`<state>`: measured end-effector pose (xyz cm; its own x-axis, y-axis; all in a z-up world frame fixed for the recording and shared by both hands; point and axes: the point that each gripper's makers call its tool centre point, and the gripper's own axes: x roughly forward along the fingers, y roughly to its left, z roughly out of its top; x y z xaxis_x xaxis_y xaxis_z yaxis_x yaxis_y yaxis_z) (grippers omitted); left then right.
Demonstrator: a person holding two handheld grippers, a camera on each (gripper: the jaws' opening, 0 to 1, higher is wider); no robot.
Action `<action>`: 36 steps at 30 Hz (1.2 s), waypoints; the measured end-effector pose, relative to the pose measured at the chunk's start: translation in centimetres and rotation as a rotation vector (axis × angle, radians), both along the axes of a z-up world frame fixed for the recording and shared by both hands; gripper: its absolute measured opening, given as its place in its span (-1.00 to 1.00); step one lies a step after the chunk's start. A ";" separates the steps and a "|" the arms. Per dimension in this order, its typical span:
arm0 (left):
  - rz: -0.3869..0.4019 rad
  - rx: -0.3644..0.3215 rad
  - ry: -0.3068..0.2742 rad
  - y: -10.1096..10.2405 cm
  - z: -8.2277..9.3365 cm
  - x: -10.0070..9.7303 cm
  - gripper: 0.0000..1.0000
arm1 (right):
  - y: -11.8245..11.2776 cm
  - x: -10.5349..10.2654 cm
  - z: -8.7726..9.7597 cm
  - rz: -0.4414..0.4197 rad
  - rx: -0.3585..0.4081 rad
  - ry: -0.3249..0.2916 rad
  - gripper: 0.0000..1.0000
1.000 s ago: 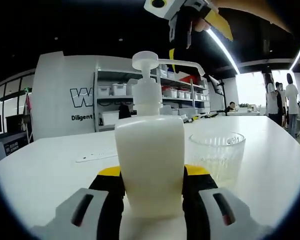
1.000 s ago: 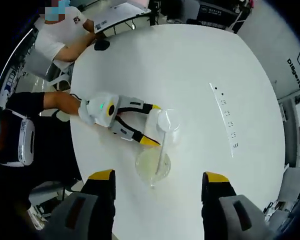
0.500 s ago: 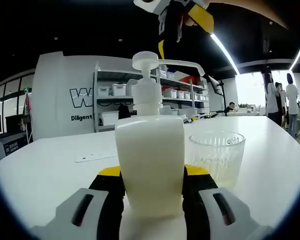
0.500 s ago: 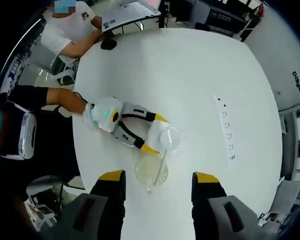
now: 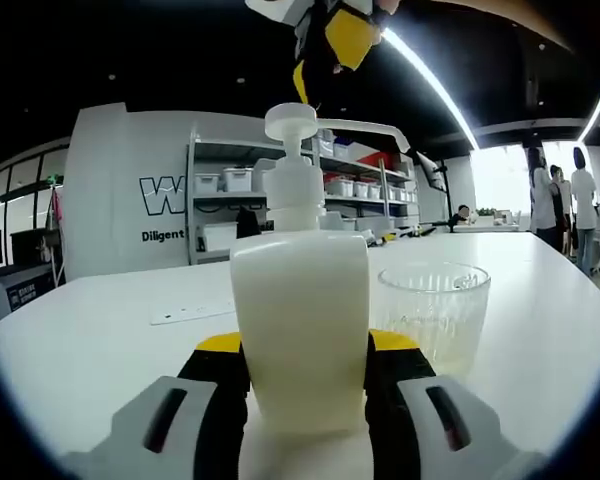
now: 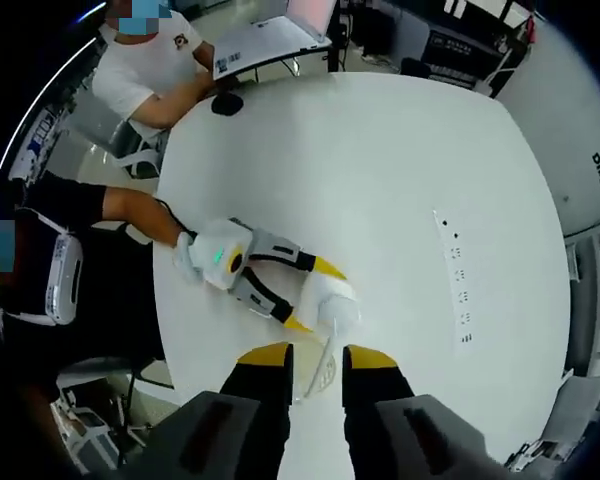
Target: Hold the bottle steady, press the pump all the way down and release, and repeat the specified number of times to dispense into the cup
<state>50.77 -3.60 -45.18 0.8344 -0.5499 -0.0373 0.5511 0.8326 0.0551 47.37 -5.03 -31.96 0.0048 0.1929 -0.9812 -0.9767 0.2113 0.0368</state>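
A cream pump bottle (image 5: 298, 320) stands upright on the white table (image 5: 90, 340), and my left gripper (image 5: 305, 345) is shut on its body. Its pump head (image 5: 290, 120) is up, with the spout reaching right over a ribbed glass cup (image 5: 435, 310). My right gripper (image 5: 325, 45) hangs just above the pump head without touching it. In the right gripper view I look straight down on the bottle (image 6: 335, 305), the left gripper (image 6: 315, 297) and a sliver of the cup (image 6: 320, 375). My right gripper (image 6: 317, 352) has its jaws drawn close with a narrow gap and nothing in it.
A white power strip (image 6: 458, 290) lies on the table (image 6: 380, 160) beyond the bottle. At the far edge a seated person (image 6: 150, 70) works at a laptop (image 6: 270, 40) with a mouse (image 6: 227, 103). Shelves (image 5: 360, 190) and standing people (image 5: 570, 200) are in the background.
My right gripper's jaws have narrowed from wide apart to a small gap. It has shifted left to sit over the pump head. The left gripper, bottle and cup have not moved.
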 end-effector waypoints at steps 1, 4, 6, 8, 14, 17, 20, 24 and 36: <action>0.000 0.000 0.000 0.0 0.0 0.0 -0.13 | 0.1 0.1 0.0 0.015 -0.001 -0.006 -0.84; 0.000 0.002 0.001 0.0 0.0 -0.1 -0.13 | 0.5 0.1 0.1 0.030 0.012 -0.002 -0.97; -0.001 0.003 0.001 0.0 0.0 -0.1 -0.13 | 0.8 0.4 0.2 0.028 0.026 -0.008 -1.00; -0.001 0.002 0.002 0.0 0.1 0.0 -0.13 | 1.1 0.6 0.2 0.021 0.035 -0.014 -1.00; -0.001 0.002 0.002 0.0 0.0 -0.1 -0.13 | 1.1 0.7 -0.5 0.023 0.012 -0.016 -1.00; -0.001 0.002 0.003 0.0 0.0 0.0 -0.13 | 1.0 1.3 -0.6 0.010 -0.004 -0.034 -1.00; 0.000 0.001 0.003 0.1 0.0 0.0 -0.13 | 1.0 1.8 -0.8 -0.009 -0.022 -0.050 -1.00; 0.000 0.001 0.003 0.1 0.0 -0.1 -0.14 | 1.3 1.8 -1.1 0.051 -0.049 -0.060 -1.00; 0.001 0.001 0.006 0.1 0.0 0.2 -0.14 | 1.7 1.6 -1.6 0.097 -0.071 -0.036 -1.00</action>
